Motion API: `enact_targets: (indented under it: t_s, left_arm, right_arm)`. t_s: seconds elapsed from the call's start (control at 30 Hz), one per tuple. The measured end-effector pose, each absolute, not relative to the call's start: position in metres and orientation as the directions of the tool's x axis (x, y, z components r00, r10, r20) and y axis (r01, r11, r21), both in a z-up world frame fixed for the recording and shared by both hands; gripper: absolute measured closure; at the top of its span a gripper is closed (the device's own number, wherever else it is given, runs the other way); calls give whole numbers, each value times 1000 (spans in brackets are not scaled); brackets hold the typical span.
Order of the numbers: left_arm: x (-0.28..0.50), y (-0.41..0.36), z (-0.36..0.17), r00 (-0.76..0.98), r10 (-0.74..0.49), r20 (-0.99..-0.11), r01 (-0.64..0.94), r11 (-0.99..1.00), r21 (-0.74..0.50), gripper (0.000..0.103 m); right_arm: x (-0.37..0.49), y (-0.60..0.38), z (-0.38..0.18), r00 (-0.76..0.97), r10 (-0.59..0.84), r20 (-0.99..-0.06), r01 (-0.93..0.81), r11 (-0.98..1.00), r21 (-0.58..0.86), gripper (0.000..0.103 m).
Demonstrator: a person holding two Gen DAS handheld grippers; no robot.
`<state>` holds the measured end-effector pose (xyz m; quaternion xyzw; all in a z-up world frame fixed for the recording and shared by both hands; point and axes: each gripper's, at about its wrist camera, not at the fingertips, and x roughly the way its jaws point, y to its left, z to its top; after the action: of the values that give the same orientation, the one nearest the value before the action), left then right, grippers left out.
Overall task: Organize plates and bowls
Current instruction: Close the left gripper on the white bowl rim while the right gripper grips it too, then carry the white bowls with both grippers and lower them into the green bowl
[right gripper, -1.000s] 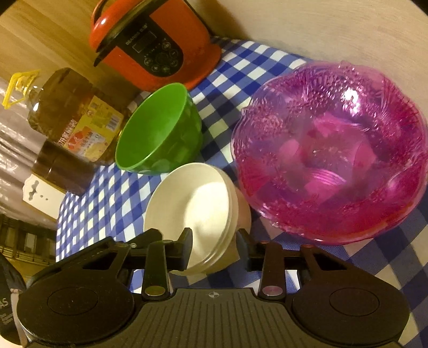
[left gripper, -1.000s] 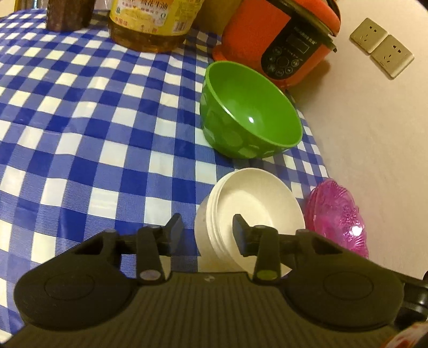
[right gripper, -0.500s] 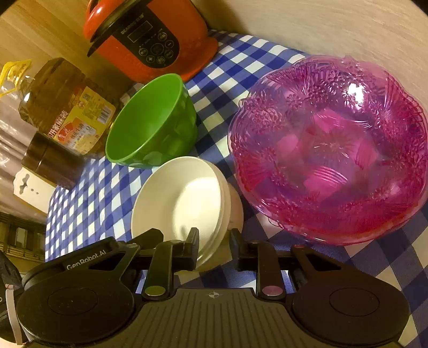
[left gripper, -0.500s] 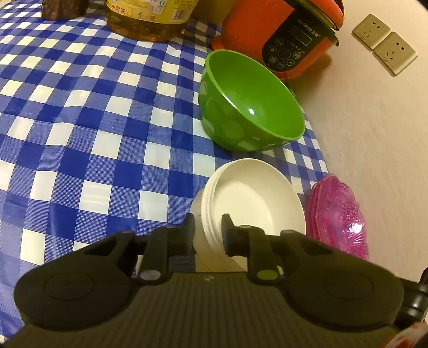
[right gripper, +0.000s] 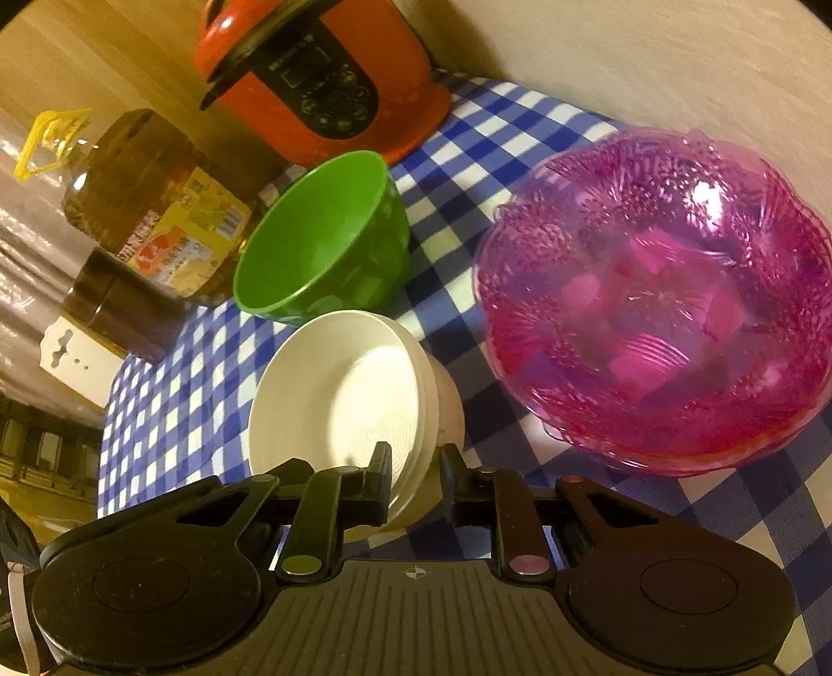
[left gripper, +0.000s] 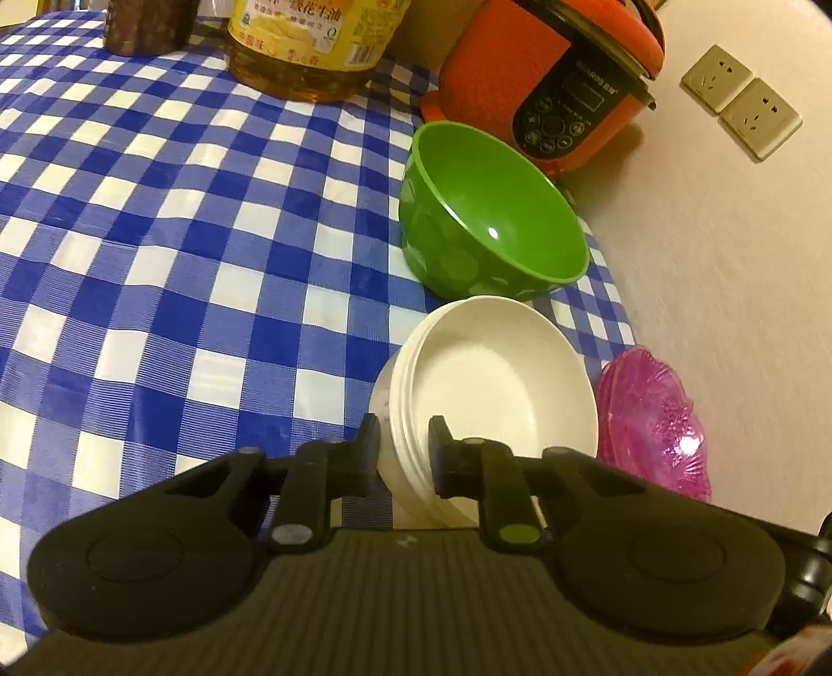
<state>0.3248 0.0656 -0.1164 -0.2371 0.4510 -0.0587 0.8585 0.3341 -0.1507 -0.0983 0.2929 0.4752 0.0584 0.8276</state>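
Both cameras sit just behind their own black fingers and look steeply down onto the checked tablecloth (left gripper: pixel 156 249), close to the stack of white bowls (left gripper: pixel 499 374).

The left view comes at the stack from the open cloth side. Beyond the stack it takes in the green bowl (left gripper: pixel 494 208), then the orange cooker (left gripper: pixel 551 88) and the wall. The pink dish (left gripper: pixel 655 421) shows as a sliver right of the stack.

The right view looks at the stack (right gripper: pixel 343 395) from the other side, with the pink dish (right gripper: pixel 655 296) large beside it. The green bowl (right gripper: pixel 322 239) and cooker (right gripper: pixel 333 78) lie beyond.

Both views share the stack, green bowl, pink dish, cooker and oil jug (left gripper: pixel 312 47).
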Motion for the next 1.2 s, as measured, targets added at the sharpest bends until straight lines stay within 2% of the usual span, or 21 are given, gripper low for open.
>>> enact_targets:
  t_s: [0.73,1.2]
  left_arm:
    - [307,60,-76,672,-298,-678,-66,888,-456,86]
    - [335,53,-50,742,-291,-604,-14,894,-448,86]
  right_arm:
    - [322,-148,-58,656,365,-660,72,841,537,86]
    - [352,-153,-36,716,355,-602,45,837,546,86]
